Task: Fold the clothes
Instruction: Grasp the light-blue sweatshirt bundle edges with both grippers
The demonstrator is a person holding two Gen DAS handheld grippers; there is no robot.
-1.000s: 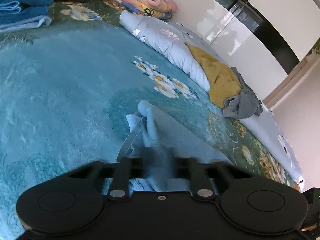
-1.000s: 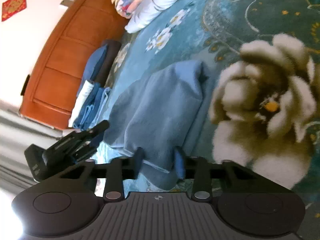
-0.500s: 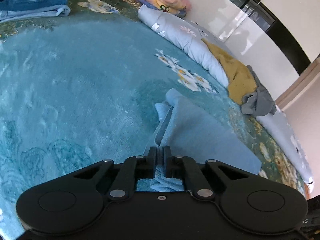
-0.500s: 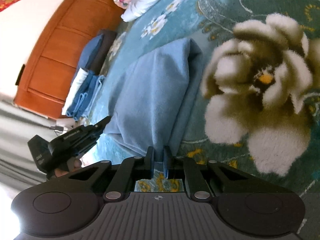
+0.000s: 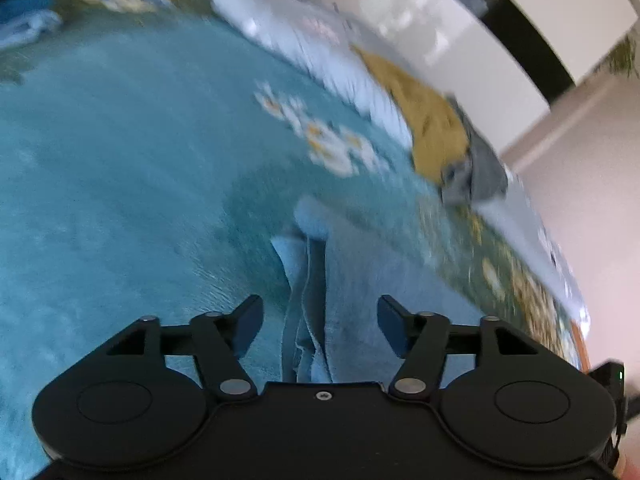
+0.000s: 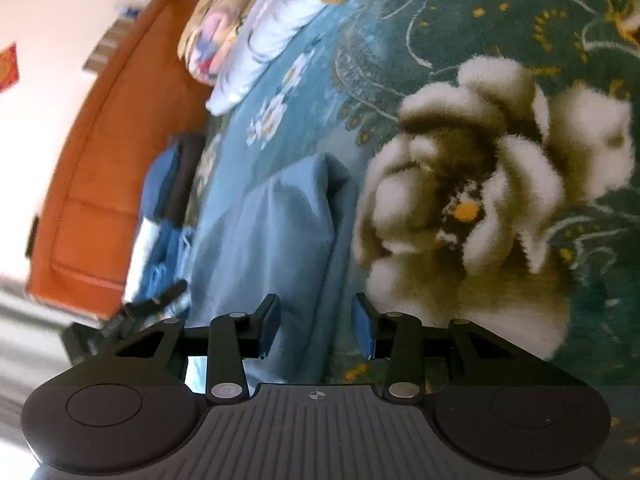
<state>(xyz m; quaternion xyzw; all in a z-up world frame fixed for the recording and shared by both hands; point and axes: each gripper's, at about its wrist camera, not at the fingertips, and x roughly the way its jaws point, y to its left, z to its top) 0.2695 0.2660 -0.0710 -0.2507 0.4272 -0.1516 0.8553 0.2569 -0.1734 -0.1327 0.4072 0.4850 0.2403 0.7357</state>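
A folded light blue garment [image 5: 360, 280] lies flat on the teal floral bedspread [image 5: 120, 180]. My left gripper [image 5: 320, 322] is open, its fingers on either side of the garment's layered near edge without gripping it. In the right wrist view the same garment [image 6: 272, 248] lies in front of my right gripper [image 6: 316, 326], which is open with its jaws astride the garment's near corner. The left gripper also shows in the right wrist view [image 6: 132, 312], at the garment's other end.
A stack of folded blue and white clothes [image 6: 160, 216] sits by the orange headboard [image 6: 88, 184]. A rolled pale quilt [image 5: 320, 60], a mustard cloth [image 5: 432, 128] and a grey garment [image 5: 476, 176] lie along the far side. A large cream flower pattern [image 6: 480, 208] is on the bedspread.
Both grippers were shut on the garment's near edge half a second ago and have now opened, releasing it. The garment lies flat. The left wrist view is motion-blurred.
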